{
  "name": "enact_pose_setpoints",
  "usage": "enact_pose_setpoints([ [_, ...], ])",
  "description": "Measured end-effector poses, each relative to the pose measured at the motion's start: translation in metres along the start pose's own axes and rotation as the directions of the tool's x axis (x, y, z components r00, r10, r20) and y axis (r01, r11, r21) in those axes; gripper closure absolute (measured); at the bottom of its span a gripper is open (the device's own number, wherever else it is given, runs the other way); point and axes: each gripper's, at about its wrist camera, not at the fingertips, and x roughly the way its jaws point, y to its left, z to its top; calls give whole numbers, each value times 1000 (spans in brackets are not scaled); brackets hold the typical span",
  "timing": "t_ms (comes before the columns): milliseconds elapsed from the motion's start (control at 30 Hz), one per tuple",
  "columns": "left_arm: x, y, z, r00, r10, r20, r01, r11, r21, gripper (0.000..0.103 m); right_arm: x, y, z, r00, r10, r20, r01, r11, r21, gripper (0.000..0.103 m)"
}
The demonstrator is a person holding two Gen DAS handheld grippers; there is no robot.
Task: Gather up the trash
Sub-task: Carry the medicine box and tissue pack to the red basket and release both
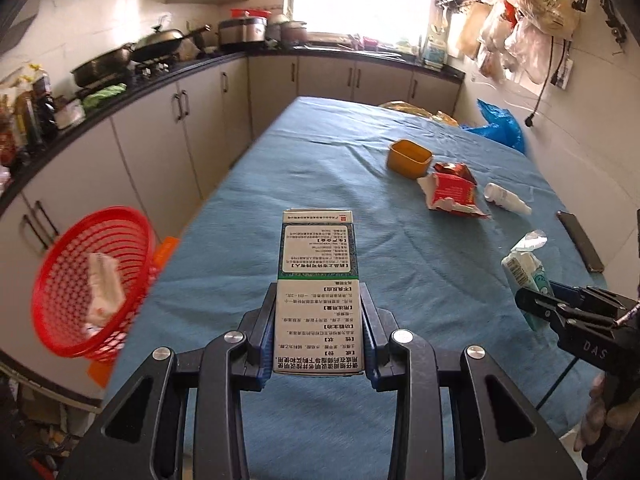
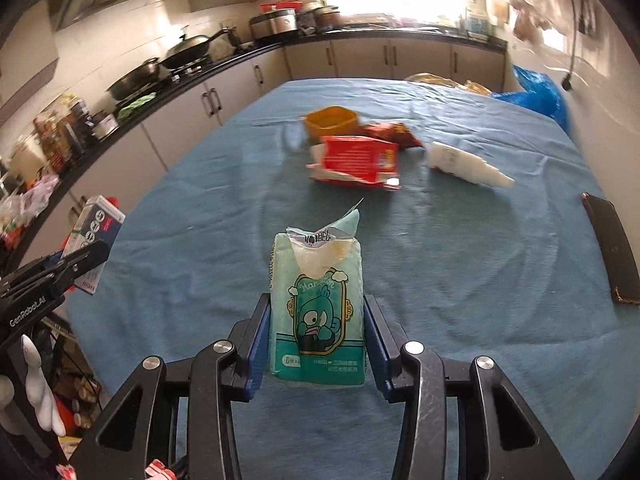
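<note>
My left gripper (image 1: 318, 304) is shut on a white and green medicine box (image 1: 318, 280), held above the blue tablecloth (image 1: 360, 160); the box (image 2: 94, 240) also shows at the left of the right wrist view. My right gripper (image 2: 318, 312) is shut on a torn mint-green tissue pack (image 2: 318, 304), and the pack (image 1: 524, 276) appears at the right of the left wrist view. A red mesh basket (image 1: 94, 280) with crumpled white paper in it sits off the table's left edge. On the cloth lie a torn red wrapper (image 2: 356, 160), a white bottle (image 2: 464, 162) and an orange tub (image 2: 330, 120).
A dark phone (image 2: 610, 248) lies near the table's right edge. A blue plastic bag (image 2: 538, 94) sits at the far right corner. Kitchen cabinets and a counter with pans (image 1: 156, 46) run along the left. Bags hang on the right wall (image 1: 536, 12).
</note>
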Motion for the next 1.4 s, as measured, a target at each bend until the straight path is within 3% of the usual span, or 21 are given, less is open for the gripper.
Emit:
enact_pose_setpoints([
  [467, -22, 31, -16, 992, 118, 37, -117, 993, -24, 70, 2, 57, -4, 998, 58, 3, -57, 993, -104, 56],
  [967, -23, 76, -18, 986, 164, 30, -161, 983, -88, 70, 24, 100, 7, 994, 106, -37, -111, 982, -153, 56],
  [1167, -27, 121, -16, 995, 96, 14, -92, 981, -171, 70, 39, 123, 15, 990, 126, -66, -136, 974, -183, 56],
  [1400, -28, 192, -5, 990, 139, 18, -129, 958, -254, 70, 64, 161, 33, 980, 173, -102, -192, 957, -219, 56],
])
